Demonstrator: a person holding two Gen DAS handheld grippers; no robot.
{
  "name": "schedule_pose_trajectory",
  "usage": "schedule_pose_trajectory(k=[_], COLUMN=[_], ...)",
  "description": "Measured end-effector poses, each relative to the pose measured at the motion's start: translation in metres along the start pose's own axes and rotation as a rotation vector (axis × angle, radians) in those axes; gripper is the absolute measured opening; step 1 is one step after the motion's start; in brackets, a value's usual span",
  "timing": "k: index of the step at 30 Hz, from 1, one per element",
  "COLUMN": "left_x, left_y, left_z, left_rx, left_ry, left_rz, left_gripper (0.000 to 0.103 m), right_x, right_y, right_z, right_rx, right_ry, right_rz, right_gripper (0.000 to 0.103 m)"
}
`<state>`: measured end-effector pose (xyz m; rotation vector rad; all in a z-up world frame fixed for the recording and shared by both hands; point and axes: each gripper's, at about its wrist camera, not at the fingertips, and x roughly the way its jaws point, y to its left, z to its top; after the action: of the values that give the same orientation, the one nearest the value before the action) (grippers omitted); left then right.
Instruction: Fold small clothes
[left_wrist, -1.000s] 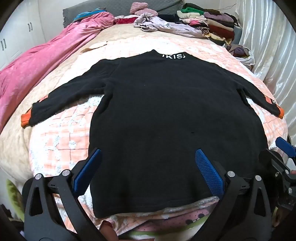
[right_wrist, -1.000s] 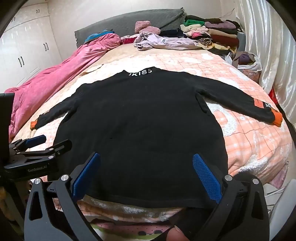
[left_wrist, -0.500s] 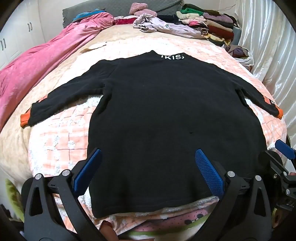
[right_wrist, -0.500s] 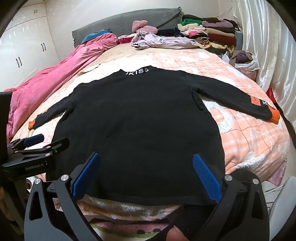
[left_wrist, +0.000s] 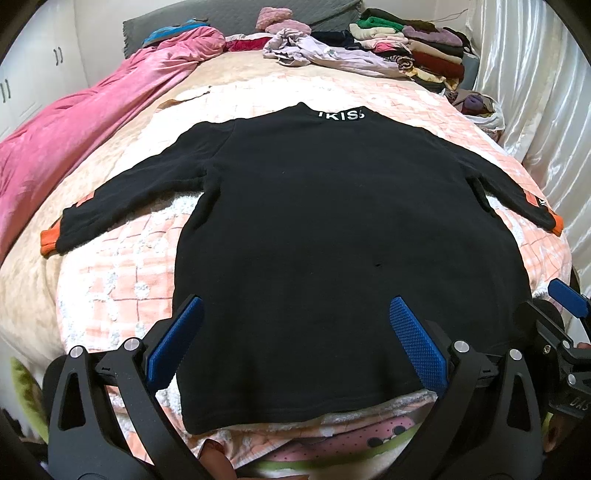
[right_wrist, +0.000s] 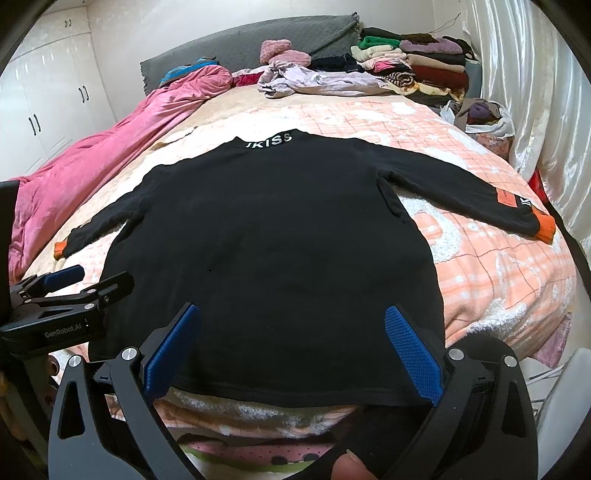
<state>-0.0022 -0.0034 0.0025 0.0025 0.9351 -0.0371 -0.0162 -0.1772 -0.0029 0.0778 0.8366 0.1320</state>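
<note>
Over the near edge of the bed, two grippers hover with jaws wide, holding nothing.

Left gripper and right gripper point level along the bed above the hem, blue ribbed pads on black frames. Between them the black sweater lies flat on the peach checked blanket, sleeves spread, orange cuffs, white letters at the far collar.

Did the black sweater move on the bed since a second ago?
No. The black sweater lies flat in the same spot on the peach checked blanket, sleeves spread as before. Only the cameras shifted slightly; both grippers hover open near its hem.
</note>
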Motion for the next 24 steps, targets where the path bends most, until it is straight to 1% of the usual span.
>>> schedule_pose_trajectory(k=[24], left_x=[-0.0008], left_y=[-0.0032], left_z=[0.0], left_rx=[0.008], left_ry=[0.0], left_rz=[-0.006], left_gripper=[0.095], right_x=[0.0023], right_y=[-0.0015], right_z=[-0.002], right_rx=[0.0], right_ry=[0.001], right_rz=[-0.003], right_gripper=[0.099])
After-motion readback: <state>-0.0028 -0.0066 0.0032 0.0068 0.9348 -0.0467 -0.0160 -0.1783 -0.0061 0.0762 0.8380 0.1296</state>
